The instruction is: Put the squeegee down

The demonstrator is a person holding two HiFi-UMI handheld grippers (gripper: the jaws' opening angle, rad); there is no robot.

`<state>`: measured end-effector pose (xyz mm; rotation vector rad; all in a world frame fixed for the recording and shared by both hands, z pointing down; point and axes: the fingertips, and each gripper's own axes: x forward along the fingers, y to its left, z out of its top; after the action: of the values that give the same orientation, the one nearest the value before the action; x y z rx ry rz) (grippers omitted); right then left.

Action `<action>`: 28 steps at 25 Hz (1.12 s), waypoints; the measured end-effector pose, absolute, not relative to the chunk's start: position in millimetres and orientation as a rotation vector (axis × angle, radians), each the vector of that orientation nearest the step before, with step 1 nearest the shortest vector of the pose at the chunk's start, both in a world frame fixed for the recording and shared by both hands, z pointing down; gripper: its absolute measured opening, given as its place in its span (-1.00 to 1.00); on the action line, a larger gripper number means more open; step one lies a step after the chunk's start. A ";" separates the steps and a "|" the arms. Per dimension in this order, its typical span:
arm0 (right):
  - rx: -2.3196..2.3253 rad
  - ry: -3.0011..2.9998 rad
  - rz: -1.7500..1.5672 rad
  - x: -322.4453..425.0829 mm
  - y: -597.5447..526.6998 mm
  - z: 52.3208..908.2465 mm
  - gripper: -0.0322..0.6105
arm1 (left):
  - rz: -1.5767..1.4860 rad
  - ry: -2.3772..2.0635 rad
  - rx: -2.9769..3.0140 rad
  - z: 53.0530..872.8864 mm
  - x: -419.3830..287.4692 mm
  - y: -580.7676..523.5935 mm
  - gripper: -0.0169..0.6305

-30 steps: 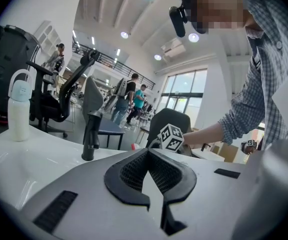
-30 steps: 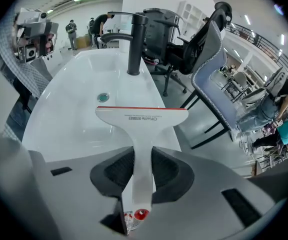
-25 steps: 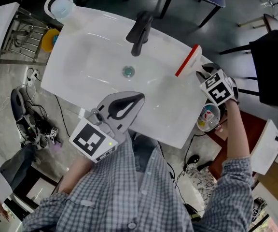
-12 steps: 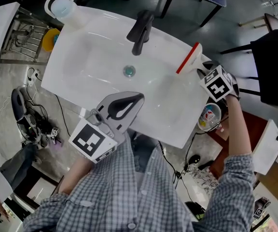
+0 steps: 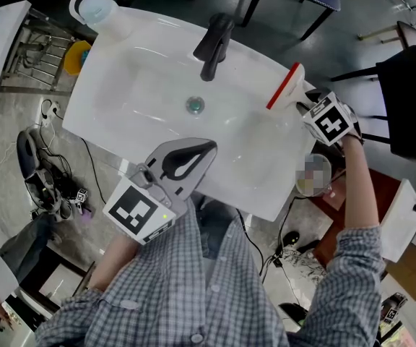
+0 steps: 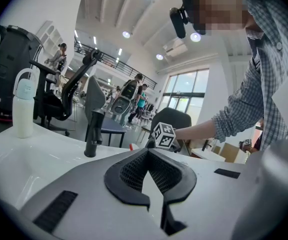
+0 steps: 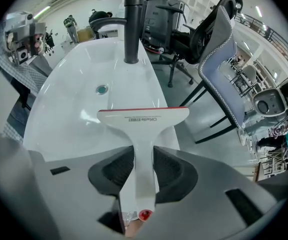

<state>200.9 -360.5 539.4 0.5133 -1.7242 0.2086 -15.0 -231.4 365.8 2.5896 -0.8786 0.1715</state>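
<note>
The squeegee point(image 5: 284, 85) is white with a red rubber edge. It stands tilted with its blade on the right rim of the white sink point(image 5: 121, 49). My right gripper point(image 5: 301, 106) points steeply down at that rim. The handle of the squeegee point(image 7: 143, 119) lies between the pads of my right gripper point(image 7: 143, 156); the jaws are opening, and the pads still touch it. My left gripper point(image 5: 209, 147) hovers over the sink's near edge. In its own view my left gripper point(image 6: 146, 153) has its tips together and holds nothing.
A black faucet point(image 5: 214, 45) rises at the back of the basin, with the drain point(image 5: 194, 105) below it. A white bottle point(image 5: 92, 7) stands on the far left corner. Chairs, a dark table and cables surround the sink; people stand far behind it.
</note>
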 end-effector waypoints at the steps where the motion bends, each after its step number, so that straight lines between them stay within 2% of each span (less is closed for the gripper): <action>1: 0.513 -1.728 0.213 200.4 -360.3 538.9 -0.57 | 0.170 -0.881 2.588 365.1 -15.7 -231.1 -0.93; 16: 0.591 -1.800 0.234 201.8 -355.2 518.5 -0.43 | 0.158 -0.855 2.587 360.8 -8.6 -219.1 -0.93; 28: 0.800 -1.944 0.201 198.2 -340.4 473.1 -0.43 | 0.167 -0.761 2.639 354.6 18.2 -204.0 -0.93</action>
<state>198.2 -340.4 473.1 0.7999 -1.9436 0.2011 18.2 -204.0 354.6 2.6388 -0.7614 0.1673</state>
